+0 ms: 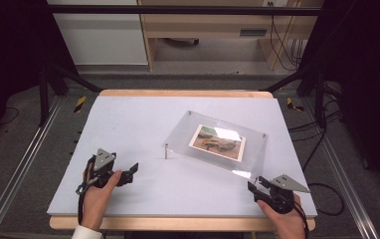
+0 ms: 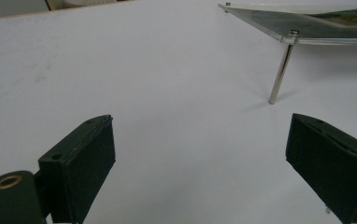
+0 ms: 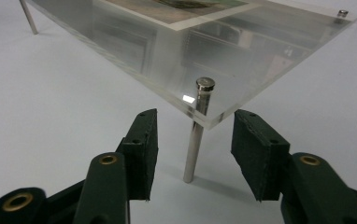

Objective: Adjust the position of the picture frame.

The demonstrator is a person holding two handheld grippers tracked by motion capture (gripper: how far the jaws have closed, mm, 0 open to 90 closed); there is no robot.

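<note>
Clear frame point(image 1: 218, 142) with photo stands on metal legs toward the right edge of the desk point(image 1: 128, 124). Right gripper point(image 3: 194, 154): jaws half spread, straddling the near-corner leg point(image 3: 194, 149), pads not touching it. Left gripper point(image 2: 200, 163) spread wide, nothing between, near the front left. Step: grasping that leg. Next, likely: pinch squarely, without tipping the frame.
</note>
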